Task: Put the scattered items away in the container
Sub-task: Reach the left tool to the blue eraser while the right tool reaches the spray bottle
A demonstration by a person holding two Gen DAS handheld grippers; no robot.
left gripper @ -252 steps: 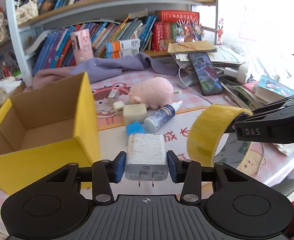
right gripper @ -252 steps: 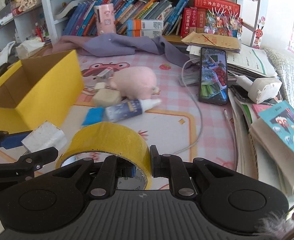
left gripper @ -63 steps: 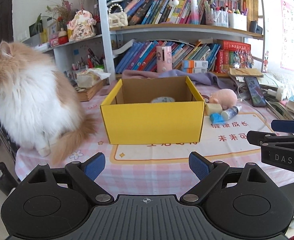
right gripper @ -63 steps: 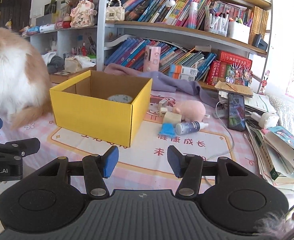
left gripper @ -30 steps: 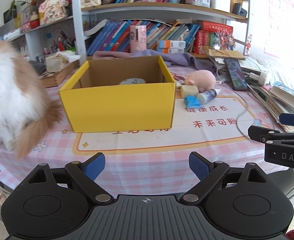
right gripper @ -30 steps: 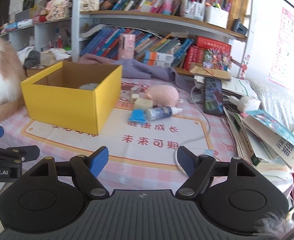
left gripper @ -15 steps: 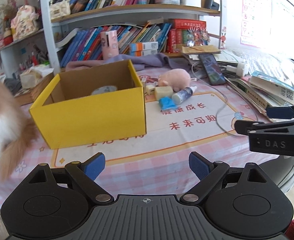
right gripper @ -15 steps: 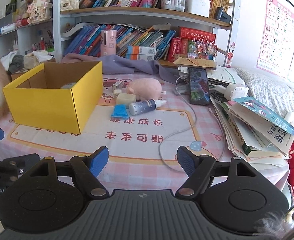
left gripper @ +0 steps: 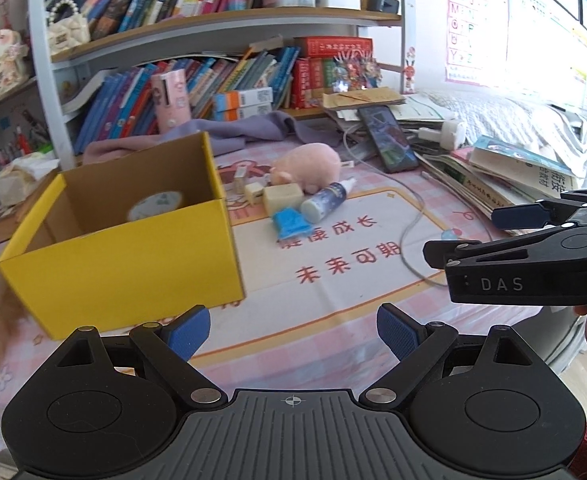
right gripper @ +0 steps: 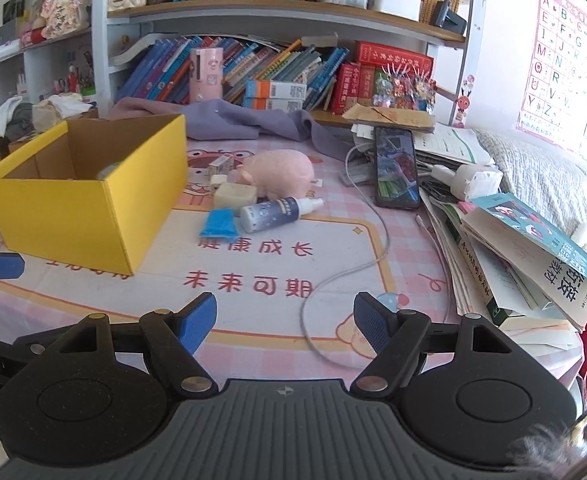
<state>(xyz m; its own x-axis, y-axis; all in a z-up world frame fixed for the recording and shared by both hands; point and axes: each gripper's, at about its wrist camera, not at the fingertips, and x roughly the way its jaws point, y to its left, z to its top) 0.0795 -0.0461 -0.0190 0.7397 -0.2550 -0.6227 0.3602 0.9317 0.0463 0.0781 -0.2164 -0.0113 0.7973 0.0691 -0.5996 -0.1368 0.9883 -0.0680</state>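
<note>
**Both grippers empty, reaching toward the loose items**

The left gripper (left gripper: pixel 293 330) and the right gripper (right gripper: pixel 285 318) are hovering with jaws apart, holding nothing. The yellow box (left gripper: pixel 133 256) is standing open so things can drop in; a round item, probably tape, is lying inside. Right of the box, a pink plush pig (right gripper: pixel 279 174), a spray bottle (right gripper: pixel 277 210), a blue packet (right gripper: pixel 218 223) and small blocks are waiting together on the pink checked tablecloth (right gripper: pixel 405 248). Behind the box, crowded bookshelves (right gripper: pixel 253 68) are filling the wall.

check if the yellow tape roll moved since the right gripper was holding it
Yes. The tape roll now lies inside the yellow box, left of the plush pig; the right gripper is open and empty.
</note>
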